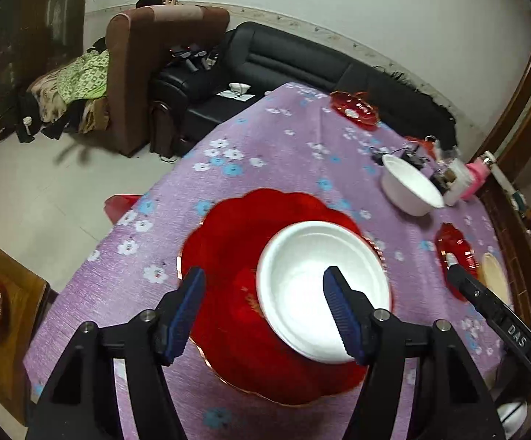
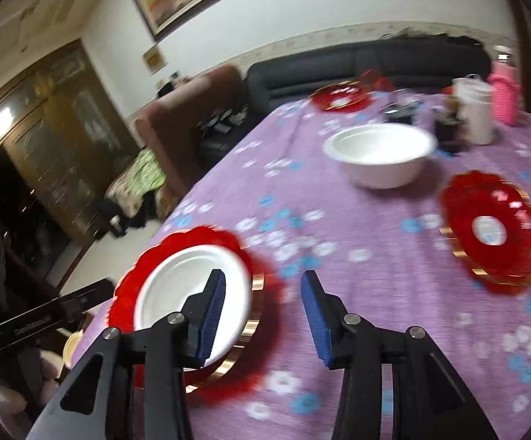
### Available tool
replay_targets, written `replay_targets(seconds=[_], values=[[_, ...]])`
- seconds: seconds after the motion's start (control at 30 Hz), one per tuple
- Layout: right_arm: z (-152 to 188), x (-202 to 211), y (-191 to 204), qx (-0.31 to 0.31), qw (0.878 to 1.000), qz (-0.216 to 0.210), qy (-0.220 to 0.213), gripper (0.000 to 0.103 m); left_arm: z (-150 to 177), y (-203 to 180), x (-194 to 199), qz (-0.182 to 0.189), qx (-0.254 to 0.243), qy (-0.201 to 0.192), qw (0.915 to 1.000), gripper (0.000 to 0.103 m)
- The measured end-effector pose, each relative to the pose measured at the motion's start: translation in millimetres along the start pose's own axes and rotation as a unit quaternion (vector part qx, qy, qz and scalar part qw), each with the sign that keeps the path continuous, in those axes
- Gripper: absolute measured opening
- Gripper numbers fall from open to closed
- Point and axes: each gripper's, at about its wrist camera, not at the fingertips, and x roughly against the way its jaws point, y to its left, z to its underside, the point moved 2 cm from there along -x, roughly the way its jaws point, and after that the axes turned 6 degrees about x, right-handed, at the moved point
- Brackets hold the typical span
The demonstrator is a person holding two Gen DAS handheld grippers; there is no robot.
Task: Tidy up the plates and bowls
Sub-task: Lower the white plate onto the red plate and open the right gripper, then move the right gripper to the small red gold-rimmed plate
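Left wrist view shows the left gripper (image 1: 263, 310) pointing steeply down at the table, above a big red scalloped plate (image 1: 225, 249). Its two blue pads stand apart and clamp nothing: one pad (image 1: 186, 315) is over the red surface, the other pad (image 1: 342, 315) is over a white bowl (image 1: 302, 286) that sits on the right half of this plate. Whether the pads touch anything below them I cannot tell.

Right wrist view shows the right gripper (image 2: 261, 315) also tilted downward, a little less steep. Its pads are apart too, with only the purple flowered tablecloth (image 2: 357, 293) seen in the gap — nothing is held. The left pad (image 2: 212, 315) covers the near edge of the same white bowl, while the other pad (image 2: 315, 315) is over bare cloth just beside the plate. This picture is blurred.

Counting outward: three red plates are on the table — the big one under the bowl, a second red plate (image 2: 493, 231) on the right side, and a far red plate (image 2: 340, 97) near the far edge. White bowls are two: the one on the plate and a second white bowl (image 2: 381, 154) standing alone on the cloth between the far plate and the right one. A cream dish (image 1: 494, 275) shows partly beside the right plate. A pink bottle (image 2: 504, 95) and a white container (image 2: 478, 110) stand at the far right corner.
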Motion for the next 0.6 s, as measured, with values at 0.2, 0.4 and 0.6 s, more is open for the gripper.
replay_targets(seconds=[0.2, 0.4, 0.6], values=[[6.3, 18.8, -47.3, -0.035, 0.998, 0.042, 0.001, 0.047, 0.3, 1.2, -5.7, -0.003, 0.013, 0.009, 0.9999, 0.075], [10.2, 1.7, -22.8, -0.023, 0.999, -0.023, 0.022, 0.047, 0.3, 14.2, 6.7, 0.004, 0.037, -0.005, 0.9993, 0.075], [1.3, -31.2, 45.6, 0.003, 0.984, -0.16, 0.073, 0.047, 1.2, 33.8, 37.3, 0.015, 0.052, -0.034, 0.998, 0.075]])
